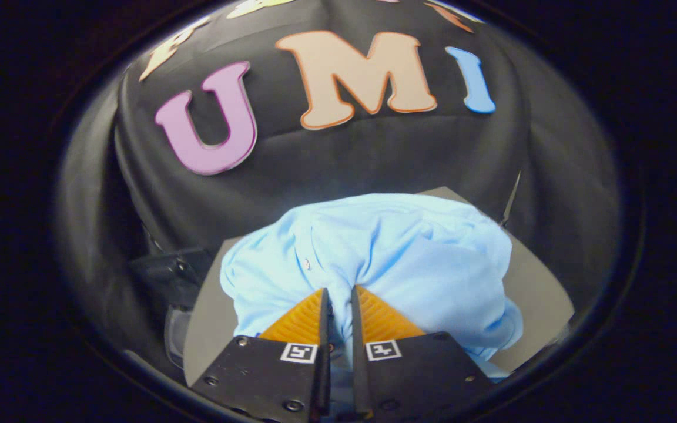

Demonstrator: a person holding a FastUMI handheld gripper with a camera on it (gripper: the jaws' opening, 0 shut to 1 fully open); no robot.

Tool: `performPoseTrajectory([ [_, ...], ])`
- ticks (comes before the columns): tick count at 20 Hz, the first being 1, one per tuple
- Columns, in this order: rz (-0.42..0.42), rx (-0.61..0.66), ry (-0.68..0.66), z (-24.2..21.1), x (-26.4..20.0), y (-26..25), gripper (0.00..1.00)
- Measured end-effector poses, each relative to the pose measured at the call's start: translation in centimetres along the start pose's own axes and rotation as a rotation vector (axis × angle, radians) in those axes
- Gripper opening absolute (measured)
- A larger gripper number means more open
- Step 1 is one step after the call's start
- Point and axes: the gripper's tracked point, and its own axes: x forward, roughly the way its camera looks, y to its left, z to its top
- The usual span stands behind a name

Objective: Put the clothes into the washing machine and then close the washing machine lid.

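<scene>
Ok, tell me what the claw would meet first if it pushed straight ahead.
The claw is already shut on a fold of the light blue shirt. Straight on, it would likely press into the rest of that bundle, then the grey surface under it.

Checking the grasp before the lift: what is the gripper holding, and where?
The gripper is shut on the light blue shirt, pinching a raised fold of fabric at its near side.

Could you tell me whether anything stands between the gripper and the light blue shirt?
Nothing does. The gripper is already closed on a fold of the light blue shirt, which lies bunched on the grey surface. The fabric sits pinched between both fingers.
</scene>
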Motion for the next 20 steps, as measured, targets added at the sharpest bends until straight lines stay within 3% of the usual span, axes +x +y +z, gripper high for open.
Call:
performPoseTrajectory([
  [1,0.037,0.057,0.01,-0.7,-0.4,0.5,0.14],
  [3,0.115,0.034,0.013,-1.3,-1.4,1.0,0.13],
  [7,0.041,-0.07,-0.03,-1.3,-3.3,0.8,0.04],
  [10,0.008,-0.174,-0.079,0.1,-4.6,2.1,0.04],
  [16,0.001,-0.182,-0.167,3.2,-9.8,6.9,0.03],
  [20,0.09,-0.142,-0.172,3.1,-10.8,12.4,0.03],
])
